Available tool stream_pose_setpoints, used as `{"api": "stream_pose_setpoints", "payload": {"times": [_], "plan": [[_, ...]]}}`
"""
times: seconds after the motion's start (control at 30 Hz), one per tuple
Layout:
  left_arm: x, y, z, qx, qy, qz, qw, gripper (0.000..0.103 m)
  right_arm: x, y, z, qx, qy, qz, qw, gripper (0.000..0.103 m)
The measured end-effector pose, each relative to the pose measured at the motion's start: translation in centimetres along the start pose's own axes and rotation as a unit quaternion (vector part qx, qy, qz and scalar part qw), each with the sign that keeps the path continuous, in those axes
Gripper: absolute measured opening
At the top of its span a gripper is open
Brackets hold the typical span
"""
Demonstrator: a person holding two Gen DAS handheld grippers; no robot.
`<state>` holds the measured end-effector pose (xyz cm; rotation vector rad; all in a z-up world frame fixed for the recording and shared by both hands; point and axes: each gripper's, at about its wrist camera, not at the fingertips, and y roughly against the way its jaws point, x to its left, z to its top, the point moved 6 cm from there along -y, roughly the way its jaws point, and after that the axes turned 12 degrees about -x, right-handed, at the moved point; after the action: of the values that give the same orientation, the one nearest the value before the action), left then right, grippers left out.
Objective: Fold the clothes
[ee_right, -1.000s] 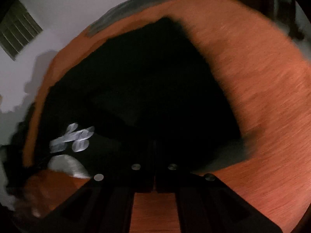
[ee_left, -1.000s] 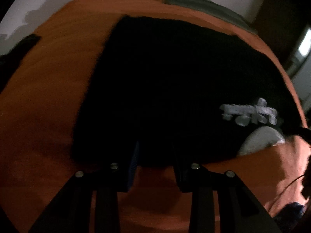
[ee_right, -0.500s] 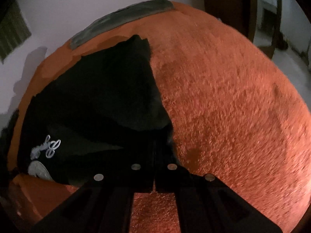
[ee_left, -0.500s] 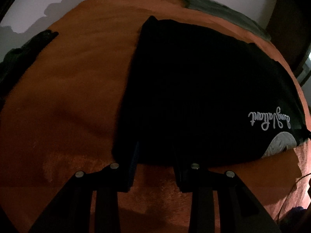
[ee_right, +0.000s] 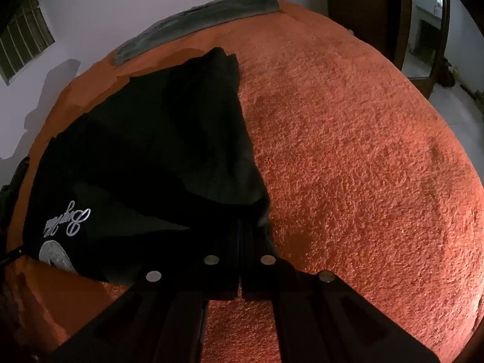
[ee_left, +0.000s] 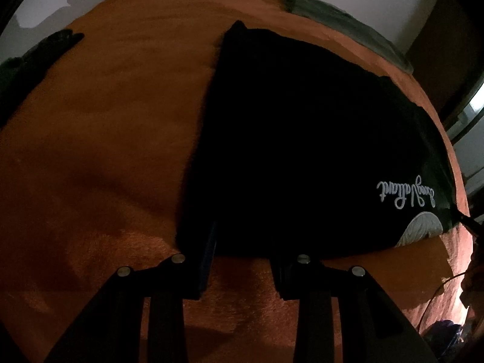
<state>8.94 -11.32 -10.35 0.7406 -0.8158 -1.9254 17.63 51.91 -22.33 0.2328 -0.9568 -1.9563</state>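
A black garment [ee_left: 296, 139] lies flat on the orange blanket [ee_left: 99, 139] — white script near its right edge. The left gripper [ee_left: 243, 239], fingers apart, sits at the near hem.

Dim; sharp; fisheye-warped edges

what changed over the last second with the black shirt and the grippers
The blurred sweep has ended: both views have steadied and the black garment has settled flat on the orange blanket, its right side folded over. The right hand-held gripper stays shut at the garment's near edge; the left hand-held gripper stays open over the hem. The grey cloth has not moved.
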Motion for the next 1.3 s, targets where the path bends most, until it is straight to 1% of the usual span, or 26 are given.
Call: {"api": "stream_pose_setpoints", "payload": {"times": [0.1,0.2,0.3,0.37,0.43,0.53,0.57,0.6,0.63,0.73,0.8,0.87,0.93,1.0,1.03,1.1,1.17,1.27,1.3], "plan": [[0.1,0.5,0.0,0.004,-0.006,0.002,1.0,0.035,0.0,0.1,0.1,0.003,-0.001,0.004,1.0,0.0],[0.3,1.8,1.0,-0.009,0.001,-0.006,0.9999,0.035,-0.2,0.4,0.2,0.007,-0.004,0.006,1.0,0.0],[0.5,3.1,2.0,-0.022,0.009,-0.013,0.9996,0.036,0.3,1.4,1.2,-0.003,0.0,0.007,1.0,0.0],[0.2,3.5,2.7,-0.028,0.016,-0.026,0.9991,0.038,1.4,2.4,2.2,-0.022,0.014,0.012,1.0,0.0],[-1.0,3.6,3.6,-0.033,0.021,-0.043,0.9983,0.039,4.1,2.6,2.9,-0.027,0.02,0.047,0.998,0.0],[-5.1,1.8,4.9,-0.043,0.017,-0.076,0.9961,0.039,8.2,2.8,3.8,-0.032,0.028,0.101,0.994,0.0],[-6.2,1.3,5.0,-0.041,0.012,-0.086,0.9954,0.039,10.0,2.5,3.5,-0.022,0.035,0.122,0.992,0.0],[-7.1,1.4,4.4,-0.032,0.008,-0.097,0.9947,0.039,11.8,2.1,3.0,-0.011,0.042,0.144,0.989,0.0],[-8.1,1.2,3.5,-0.02,0.002,-0.109,0.9939,0.039,13.7,1.8,2.6,0.0,0.05,0.165,0.985,0.0],[-11.3,0.5,0.7,0.021,-0.019,-0.144,0.9892,0.039,17.8,0.1,0.0,0.053,0.042,0.206,0.976,0.0],[-12.5,0.4,-0.2,0.028,-0.037,-0.146,0.9882,0.039,19.4,-1.0,-1.5,0.083,0.043,0.215,0.972,0.0],[-13.1,0.4,-0.5,0.024,-0.055,-0.14,0.9884,0.039,20.2,-1.6,-2.5,0.096,0.046,0.216,0.971,0.0],[-12.6,0.1,-0.2,0.013,-0.069,-0.118,0.9905,0.039,18.0,-1.6,-2.3,0.092,0.029,0.194,0.976,0.0],[-11.4,-0.1,-0.1,0.005,-0.083,-0.077,0.9936,0.039,15.6,-1.6,-2.1,0.088,0.011,0.171,0.981,0.0],[-10.3,-0.4,0.0,0.004,-0.088,-0.048,0.995,0.039,14.5,-1.6,-2.0,0.085,0.002,0.159,0.984,0.0],[-8.0,-1.0,0.0,0.01,-0.069,-0.021,0.9973,0.039,12.1,-1.6,-1.8,0.081,-0.017,0.135,0.987,0.0],[-5.3,-1.1,0.1,0.02,-0.026,-0.013,0.9994,0.039,9.7,-1.5,-1.6,0.076,-0.035,0.111,0.99,0.0],[-5.2,-0.6,1.0,0.014,-0.016,-0.03,0.9993,0.039,6.1,-1.4,-1.3,0.069,-0.062,0.075,0.993,0.0],[-5.2,-0.4,1.3,0.012,-0.014,-0.036,0.9992,0.039,6.6,-1.2,-1.2,0.065,-0.055,0.085,0.993,0.0]]}}
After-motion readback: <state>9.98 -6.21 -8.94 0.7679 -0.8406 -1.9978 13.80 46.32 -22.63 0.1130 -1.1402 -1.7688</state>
